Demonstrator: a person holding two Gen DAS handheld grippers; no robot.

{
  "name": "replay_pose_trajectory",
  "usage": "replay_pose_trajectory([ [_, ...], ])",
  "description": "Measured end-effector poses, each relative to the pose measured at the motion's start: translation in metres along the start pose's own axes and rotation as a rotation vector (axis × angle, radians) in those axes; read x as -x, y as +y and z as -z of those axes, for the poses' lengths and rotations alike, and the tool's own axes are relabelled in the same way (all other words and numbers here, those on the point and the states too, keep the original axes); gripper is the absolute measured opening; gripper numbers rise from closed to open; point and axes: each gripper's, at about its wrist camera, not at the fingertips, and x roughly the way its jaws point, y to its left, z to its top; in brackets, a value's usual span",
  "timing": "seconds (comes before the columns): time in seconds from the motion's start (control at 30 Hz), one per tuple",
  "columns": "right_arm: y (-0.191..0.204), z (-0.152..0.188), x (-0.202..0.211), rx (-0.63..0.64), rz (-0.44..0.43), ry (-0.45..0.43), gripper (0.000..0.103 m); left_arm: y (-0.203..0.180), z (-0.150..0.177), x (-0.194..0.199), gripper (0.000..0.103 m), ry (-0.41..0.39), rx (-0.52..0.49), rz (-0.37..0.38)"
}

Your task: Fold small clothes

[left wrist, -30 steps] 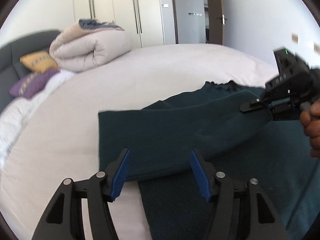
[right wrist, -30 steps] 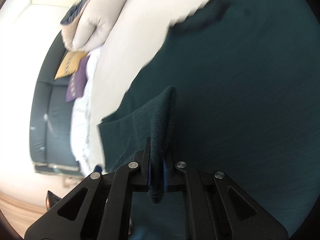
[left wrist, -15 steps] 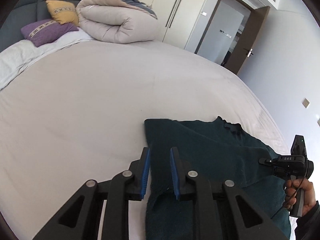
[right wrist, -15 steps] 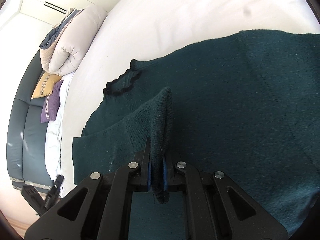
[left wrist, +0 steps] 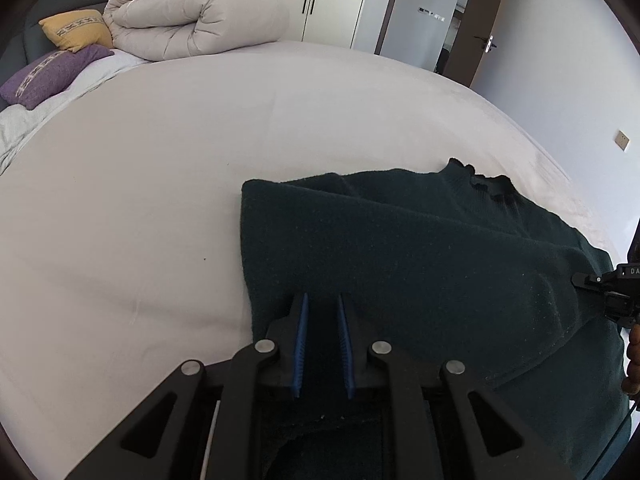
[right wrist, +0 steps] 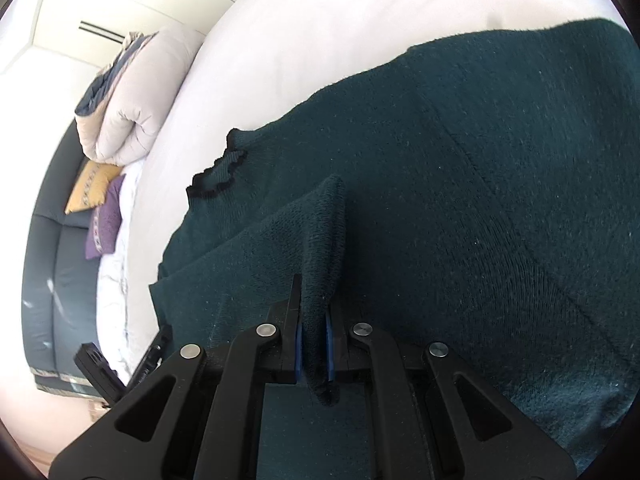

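Observation:
A dark green knitted sweater (left wrist: 420, 248) with a frilled black collar (left wrist: 486, 180) lies on the white bed (left wrist: 160, 180), one part folded over the body. My left gripper (left wrist: 322, 312) is shut on the sweater's near edge, cloth between its blue pads. My right gripper (right wrist: 316, 320) is shut on a raised fold of the sweater (right wrist: 326, 232) and holds it above the body (right wrist: 480, 180). The right gripper also shows at the right edge of the left wrist view (left wrist: 600, 284), gripping the cloth.
A rolled beige duvet (left wrist: 192, 20) lies at the bed's far left. Yellow (left wrist: 76, 30) and purple (left wrist: 52, 72) cushions lean on a dark headboard. Wardrobes (left wrist: 332, 0) and a door (left wrist: 488, 20) stand behind. The left gripper's body shows in the right wrist view (right wrist: 120, 364).
My left gripper went from wide open to shut on the sweater's near edge. My right gripper kept its hold on the fold while its view swung over the sweater.

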Motion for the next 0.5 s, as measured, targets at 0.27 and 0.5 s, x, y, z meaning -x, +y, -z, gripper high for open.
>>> replay_pose_trajectory([
  [0.27, -0.002, 0.011, 0.004, 0.006, 0.016, -0.037, 0.007, 0.001, 0.005, -0.006, 0.017, -0.021, 0.006, 0.016],
  [0.5, -0.041, 0.009, 0.028, -0.115, -0.036, -0.097, 0.011, 0.003, 0.007, -0.005, 0.017, -0.027, 0.013, 0.026],
])
